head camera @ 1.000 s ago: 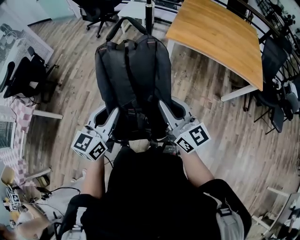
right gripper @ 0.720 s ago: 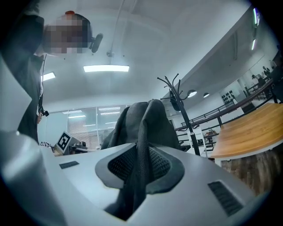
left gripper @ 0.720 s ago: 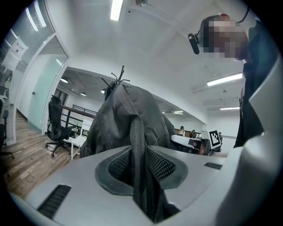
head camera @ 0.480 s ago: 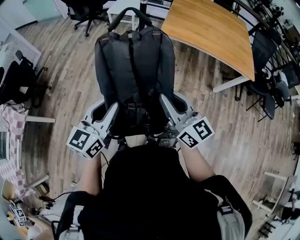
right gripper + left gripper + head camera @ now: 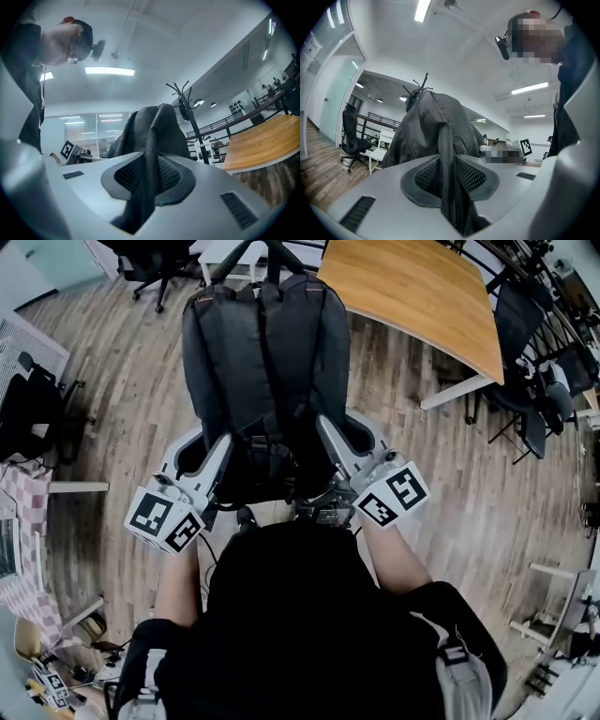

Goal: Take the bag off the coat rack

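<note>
A dark grey backpack (image 5: 267, 362) hangs upright in front of me, straps facing me, its top handle by the coat rack pole (image 5: 274, 249). Whether the handle still sits on a hook is hidden. My left gripper (image 5: 223, 444) is shut on the bag's left side strap, and the mesh fabric is pinched between the pads (image 5: 449, 187). On the right side strap my right gripper (image 5: 323, 426) is shut as well, with fabric clamped between its pads (image 5: 145, 187). The backpack (image 5: 436, 126) fills both gripper views, and the rack's prongs (image 5: 184, 101) rise behind it.
A wooden table (image 5: 412, 296) stands at the back right, with dark chairs (image 5: 534, 418) beyond its end. Office chairs (image 5: 150, 259) sit at the back left, and another black chair (image 5: 23, 413) at the far left. The floor is wood planks.
Both grippers have lifted a little and pushed away from my body, carrying the backpack with them. Its top now reaches the upper edge of the head view.
</note>
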